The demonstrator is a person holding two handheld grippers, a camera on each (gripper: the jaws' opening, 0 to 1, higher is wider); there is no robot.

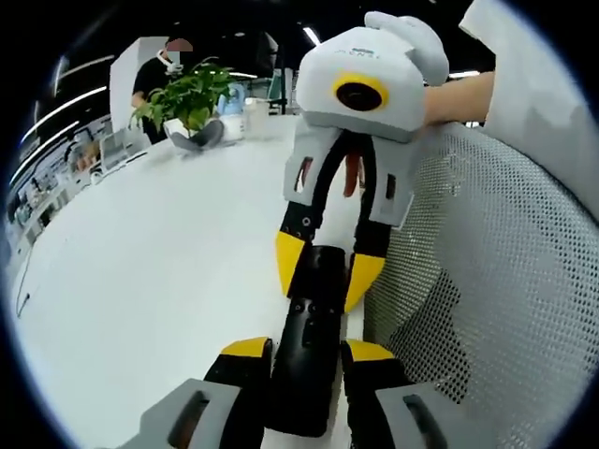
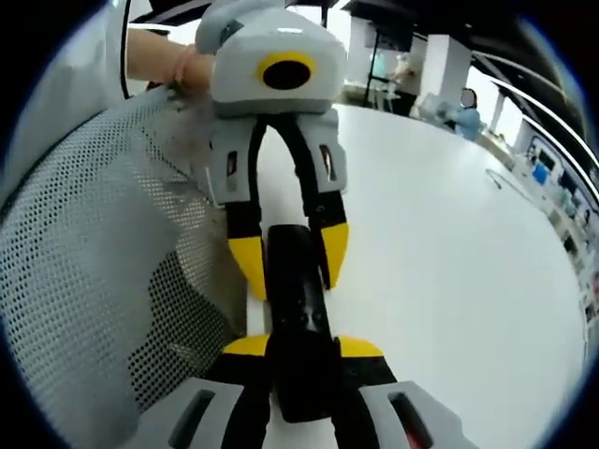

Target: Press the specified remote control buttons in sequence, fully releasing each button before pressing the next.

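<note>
A black remote control (image 1: 314,318) is held lengthwise above the white table (image 1: 168,281) by both grippers, one at each end. In the left gripper view my left gripper (image 1: 307,351) rises from the bottom, its yellow-tipped jaws shut on the remote's near end. My right gripper (image 1: 326,271) comes down from the top and clamps the far end. The right gripper view mirrors this: the right gripper (image 2: 302,348) grips the near end of the remote (image 2: 298,299), and the left gripper (image 2: 290,260) holds the far end. The buttons are too dark to make out.
A grey mesh chair back (image 1: 487,281) stands close beside the remote, also the mesh chair back (image 2: 94,262). A potted plant (image 1: 187,98) sits at the table's far edge. People are at the back (image 2: 465,112). The white table (image 2: 449,262) spreads wide on the other side.
</note>
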